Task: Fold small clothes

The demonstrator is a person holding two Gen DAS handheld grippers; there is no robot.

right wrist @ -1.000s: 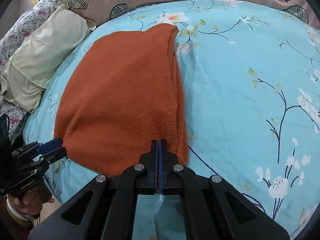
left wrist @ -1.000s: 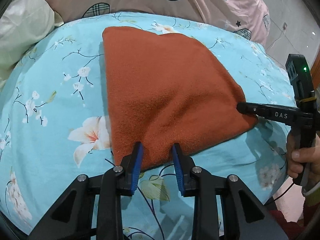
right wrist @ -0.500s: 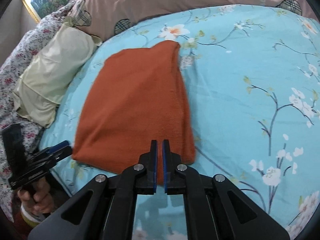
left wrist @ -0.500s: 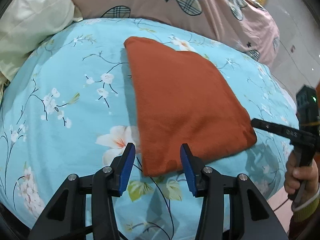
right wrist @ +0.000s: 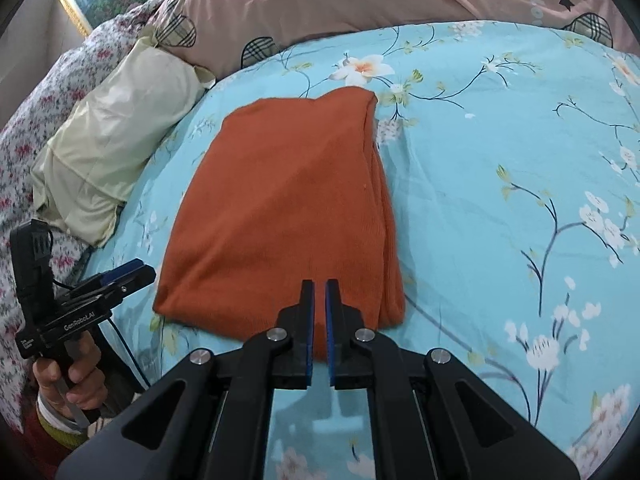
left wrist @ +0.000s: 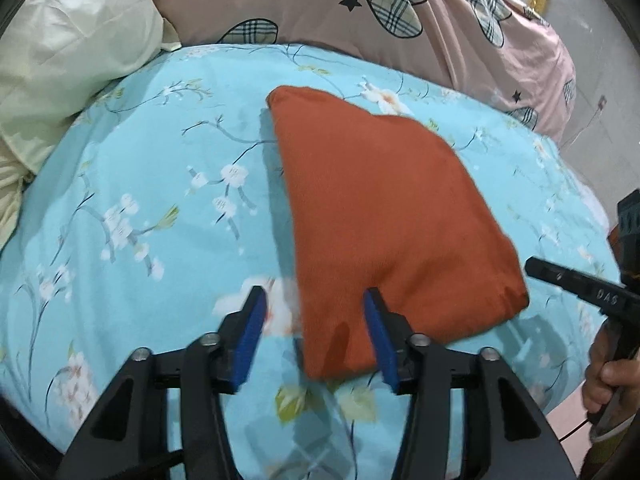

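Folded rust-orange knit garment lies on the floral blue bedspread. Our left gripper gapes empty at its 6 o'clock corner; our right gripper, slightly parted, grips nothing, its fingers hiding the hem.

Bright, soft light; fisheye-warped, slightly blurred

Right gripper, slightly parted, hovers at folded orange garment's near edge on the floral bedsheet.
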